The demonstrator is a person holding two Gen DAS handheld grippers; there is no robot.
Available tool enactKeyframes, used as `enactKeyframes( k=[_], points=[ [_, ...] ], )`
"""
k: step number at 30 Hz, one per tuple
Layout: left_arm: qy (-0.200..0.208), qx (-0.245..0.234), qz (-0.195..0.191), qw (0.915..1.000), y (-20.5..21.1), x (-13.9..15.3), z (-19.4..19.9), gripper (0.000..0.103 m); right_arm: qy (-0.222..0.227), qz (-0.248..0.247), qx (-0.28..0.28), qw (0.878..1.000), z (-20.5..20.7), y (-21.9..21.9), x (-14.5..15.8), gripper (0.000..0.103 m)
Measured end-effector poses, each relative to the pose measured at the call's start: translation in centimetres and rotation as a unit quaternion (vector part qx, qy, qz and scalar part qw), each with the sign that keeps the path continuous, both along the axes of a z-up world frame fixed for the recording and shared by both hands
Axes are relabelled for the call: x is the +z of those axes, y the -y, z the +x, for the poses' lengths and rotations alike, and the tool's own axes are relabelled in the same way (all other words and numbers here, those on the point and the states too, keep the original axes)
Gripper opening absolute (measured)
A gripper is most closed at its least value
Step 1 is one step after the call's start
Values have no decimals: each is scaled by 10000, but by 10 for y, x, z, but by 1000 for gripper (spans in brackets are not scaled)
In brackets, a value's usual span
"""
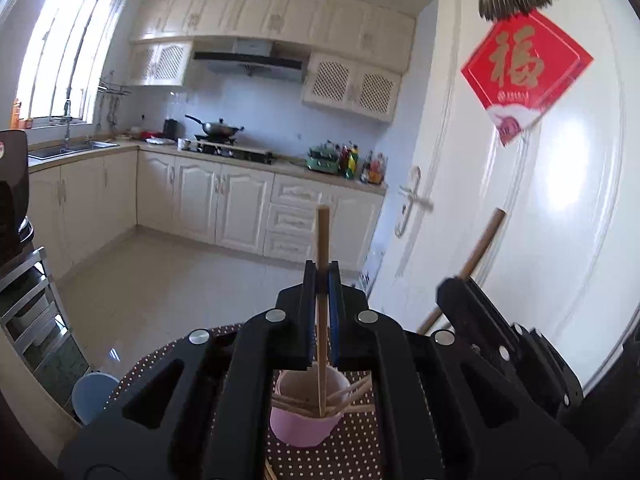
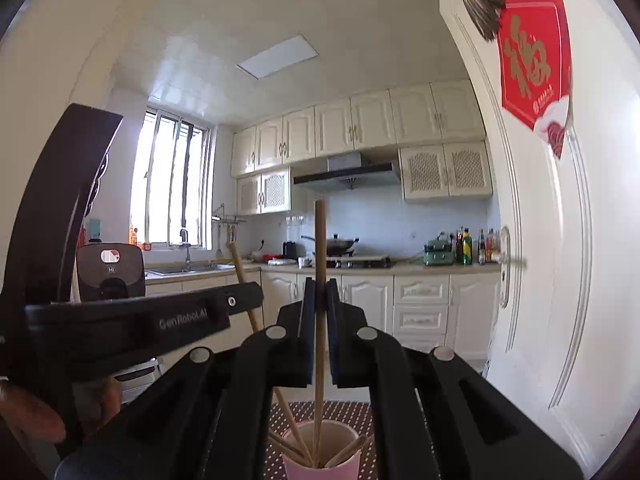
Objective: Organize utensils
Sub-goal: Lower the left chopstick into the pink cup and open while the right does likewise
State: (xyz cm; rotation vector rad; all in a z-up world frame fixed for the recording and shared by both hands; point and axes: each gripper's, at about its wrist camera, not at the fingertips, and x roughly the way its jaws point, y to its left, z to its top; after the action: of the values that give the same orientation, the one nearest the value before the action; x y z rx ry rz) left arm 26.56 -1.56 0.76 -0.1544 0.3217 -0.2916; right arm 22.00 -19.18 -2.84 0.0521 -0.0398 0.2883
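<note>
Pink cup (image 1: pixel 306 420) on dotted cloth (image 1: pixel 340 448): several chopsticks already inside. Left gripper (image 1: pixel 322 280) clamped on one upright chopstick (image 1: pixel 322 240), lower end in cup. Right gripper (image 2: pixel 320 292) likewise clamped on another (image 2: pixel 320 240). Both awaited release; remaining loose stock unseen.

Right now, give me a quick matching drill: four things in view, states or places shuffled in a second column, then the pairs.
Things
1. left gripper
2. pink cup
3. wok
4. red paper sign

States or places
A. on the stove
B. stuck on the white door
C. shut on an upright chopstick
D. on the dotted cloth, chopsticks inside

Pairs: 1-C, 2-D, 3-A, 4-B
</note>
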Motion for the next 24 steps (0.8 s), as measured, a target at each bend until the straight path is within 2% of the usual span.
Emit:
enactKeyframes(
  k=[5,19,24],
  points=[
    [-221,-80,176,9996,4,-9,5,6,-163,37,26,9999,4,4,-4,4],
    [-580,115,167,9981,-1,-16,2,7,-582,-15,88,9983,3,3,-14,4],
    [-705,105,299,9970,1,-18,-2,7,-717,-18,70,9974,3,3,-16,4]
  ],
)
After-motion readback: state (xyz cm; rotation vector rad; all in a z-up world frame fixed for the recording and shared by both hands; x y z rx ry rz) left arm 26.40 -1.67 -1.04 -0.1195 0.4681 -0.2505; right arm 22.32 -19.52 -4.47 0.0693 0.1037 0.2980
